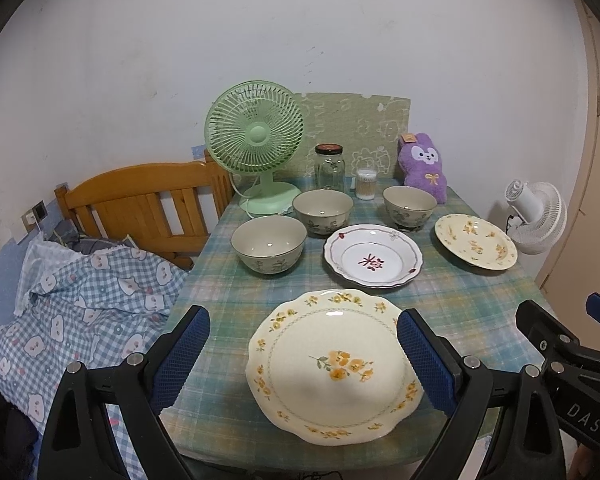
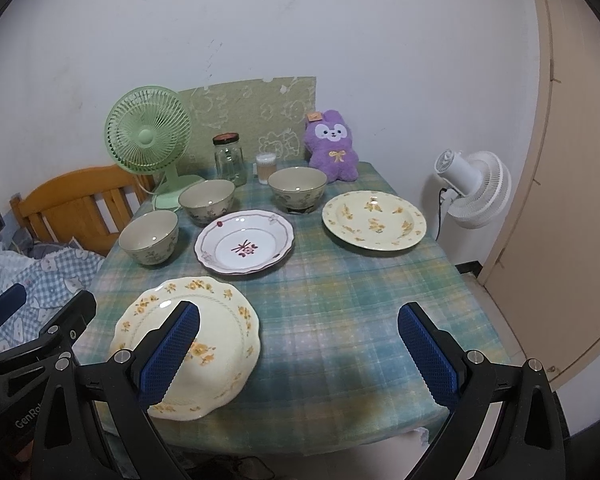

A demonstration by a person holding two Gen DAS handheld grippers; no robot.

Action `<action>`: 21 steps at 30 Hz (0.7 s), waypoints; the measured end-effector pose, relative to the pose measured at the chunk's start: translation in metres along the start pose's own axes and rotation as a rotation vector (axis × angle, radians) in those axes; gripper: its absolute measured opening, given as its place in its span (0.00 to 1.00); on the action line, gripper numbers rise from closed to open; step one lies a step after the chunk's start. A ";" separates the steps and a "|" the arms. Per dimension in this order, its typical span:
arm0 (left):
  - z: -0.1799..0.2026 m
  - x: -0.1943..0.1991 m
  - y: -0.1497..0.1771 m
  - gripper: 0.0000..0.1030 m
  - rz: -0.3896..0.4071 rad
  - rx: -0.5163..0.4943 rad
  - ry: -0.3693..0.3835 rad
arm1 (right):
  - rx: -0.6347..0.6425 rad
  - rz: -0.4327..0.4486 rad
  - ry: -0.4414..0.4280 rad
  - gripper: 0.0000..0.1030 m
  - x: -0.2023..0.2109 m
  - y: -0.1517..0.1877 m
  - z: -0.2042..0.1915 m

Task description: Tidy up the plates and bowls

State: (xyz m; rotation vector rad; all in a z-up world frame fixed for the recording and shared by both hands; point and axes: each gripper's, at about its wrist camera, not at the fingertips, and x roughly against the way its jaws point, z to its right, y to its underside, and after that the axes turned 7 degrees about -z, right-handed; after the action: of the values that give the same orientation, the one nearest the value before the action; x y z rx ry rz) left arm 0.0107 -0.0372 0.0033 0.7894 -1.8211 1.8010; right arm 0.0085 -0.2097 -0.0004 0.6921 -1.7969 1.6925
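On the plaid-covered table [image 1: 236, 300] lie three plates and three bowls. A large cream plate with yellow flowers [image 1: 334, 364] [image 2: 216, 340] sits at the near edge. Behind it are a white plate with a red motif [image 1: 374, 256] [image 2: 245, 241] and a cream deep plate [image 1: 475, 241] [image 2: 374, 220] at the right. Three beige bowls stand at left [image 1: 269, 243] [image 2: 149, 238], middle [image 1: 322, 207] [image 2: 207, 197] and back right [image 1: 409, 204] [image 2: 297, 185]. My left gripper [image 1: 303, 364] hovers open over the large cream plate. My right gripper [image 2: 298, 354] is open above bare cloth.
At the back stand a green fan [image 1: 256, 144], a glass jar [image 1: 330, 168], a cotton-swab tub [image 1: 366, 184] and a purple plush toy [image 1: 424, 166]. A white fan [image 2: 474, 188] and a door [image 2: 572, 200] are to the right; a bed with checked bedding [image 1: 84, 304] and wooden headboard [image 1: 140, 200] to the left.
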 end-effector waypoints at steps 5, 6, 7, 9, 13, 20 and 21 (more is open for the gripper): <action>-0.006 -0.014 -0.002 0.89 -0.014 -0.003 -0.017 | 0.018 -0.021 -0.013 0.94 -0.016 -0.006 -0.013; -0.008 -0.019 -0.003 0.88 -0.018 -0.003 -0.020 | 0.021 -0.026 -0.016 0.92 -0.020 -0.007 -0.016; -0.010 -0.023 -0.005 0.88 -0.023 -0.002 -0.023 | 0.026 -0.034 -0.019 0.90 -0.025 -0.008 -0.020; -0.014 -0.032 -0.006 0.84 -0.032 -0.001 -0.021 | 0.031 -0.047 -0.020 0.90 -0.035 -0.011 -0.026; -0.020 -0.055 -0.006 0.80 -0.065 -0.013 -0.021 | 0.038 -0.086 -0.028 0.88 -0.060 -0.012 -0.040; -0.031 -0.098 -0.002 0.77 -0.144 -0.025 -0.028 | 0.051 -0.187 -0.035 0.84 -0.110 -0.011 -0.062; -0.033 -0.105 0.000 0.77 -0.163 -0.022 -0.031 | 0.054 -0.202 -0.034 0.83 -0.117 -0.011 -0.065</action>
State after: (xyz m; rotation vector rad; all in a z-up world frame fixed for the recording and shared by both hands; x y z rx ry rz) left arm 0.0853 0.0045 -0.0667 0.9332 -1.7388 1.6721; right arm 0.1019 -0.1474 -0.0737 0.8986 -1.6483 1.6080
